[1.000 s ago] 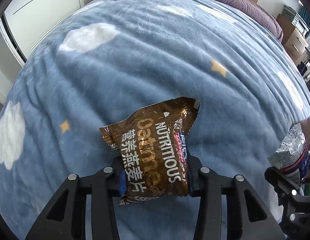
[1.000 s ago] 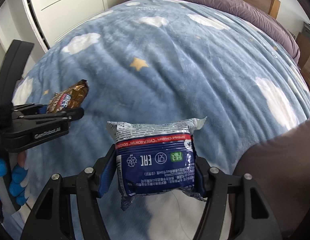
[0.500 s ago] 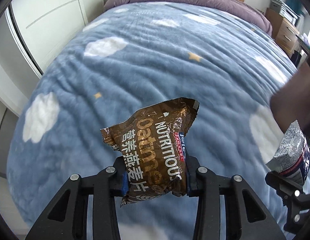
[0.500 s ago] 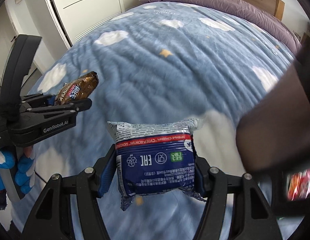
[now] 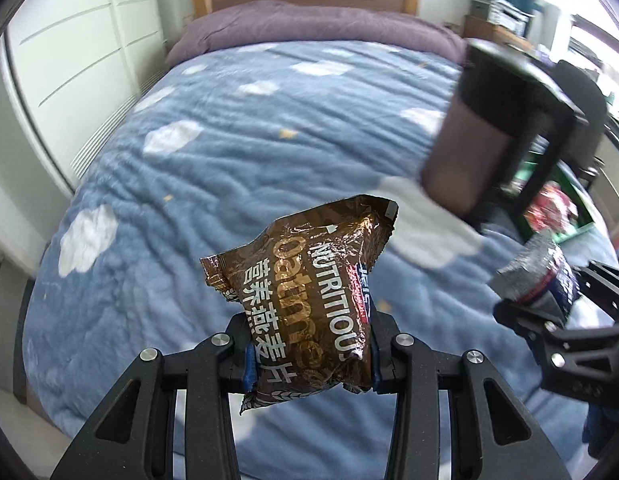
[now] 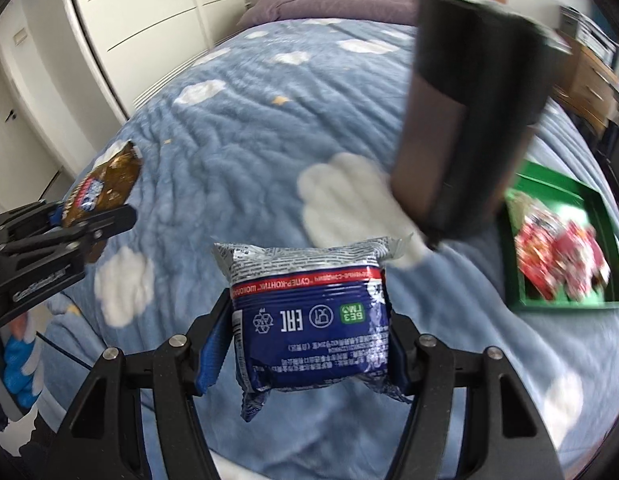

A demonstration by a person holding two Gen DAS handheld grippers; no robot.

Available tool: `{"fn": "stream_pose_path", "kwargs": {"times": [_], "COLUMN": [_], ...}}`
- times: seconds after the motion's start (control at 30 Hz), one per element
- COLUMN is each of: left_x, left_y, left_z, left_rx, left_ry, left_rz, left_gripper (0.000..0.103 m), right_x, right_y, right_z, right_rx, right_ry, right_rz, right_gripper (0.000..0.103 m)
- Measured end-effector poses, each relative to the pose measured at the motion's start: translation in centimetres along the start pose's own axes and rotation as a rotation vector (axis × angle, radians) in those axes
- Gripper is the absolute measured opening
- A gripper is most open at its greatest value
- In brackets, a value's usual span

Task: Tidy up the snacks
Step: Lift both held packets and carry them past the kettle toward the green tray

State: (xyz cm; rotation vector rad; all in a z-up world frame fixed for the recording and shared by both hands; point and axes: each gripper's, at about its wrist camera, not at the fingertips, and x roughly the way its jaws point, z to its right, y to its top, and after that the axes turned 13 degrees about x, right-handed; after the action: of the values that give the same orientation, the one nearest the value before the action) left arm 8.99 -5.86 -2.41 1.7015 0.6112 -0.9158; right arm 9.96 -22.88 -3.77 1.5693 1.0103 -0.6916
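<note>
You are mid-carry. Your left gripper [image 5: 309, 354] is clamped on the brown oatmeal packet [image 5: 305, 292], your right gripper [image 6: 309, 346] on the blue packet [image 6: 311, 316]. Next: bring both over the green tray [image 6: 613, 264], right of frame, and release inside it.

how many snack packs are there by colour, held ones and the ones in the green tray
brown oatmeal pack, held in the left gripper: 1
blue and silver pack, held in the right gripper: 1
red packs in the green tray: at least 2, too blurred to count exactly
total: at least 4
</note>
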Motion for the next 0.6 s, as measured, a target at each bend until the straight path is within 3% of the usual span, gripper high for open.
{"fn": "stream_pose_path", "kwargs": {"times": [0.6], "left_x": [-6.4], "left_y": [2.6], "left_z": [14.2], "left_rx": [0.303], "left_ry": [-0.126], "left_rz": [0.116], "left_gripper": [0.035], "right_x": [-7.9], "right_y": [-2.7], "right_z": [14.0], "right_rx": [0.249], "right_ry": [-0.124], "right_rz": [0.148], "right_gripper": [0.092]}}
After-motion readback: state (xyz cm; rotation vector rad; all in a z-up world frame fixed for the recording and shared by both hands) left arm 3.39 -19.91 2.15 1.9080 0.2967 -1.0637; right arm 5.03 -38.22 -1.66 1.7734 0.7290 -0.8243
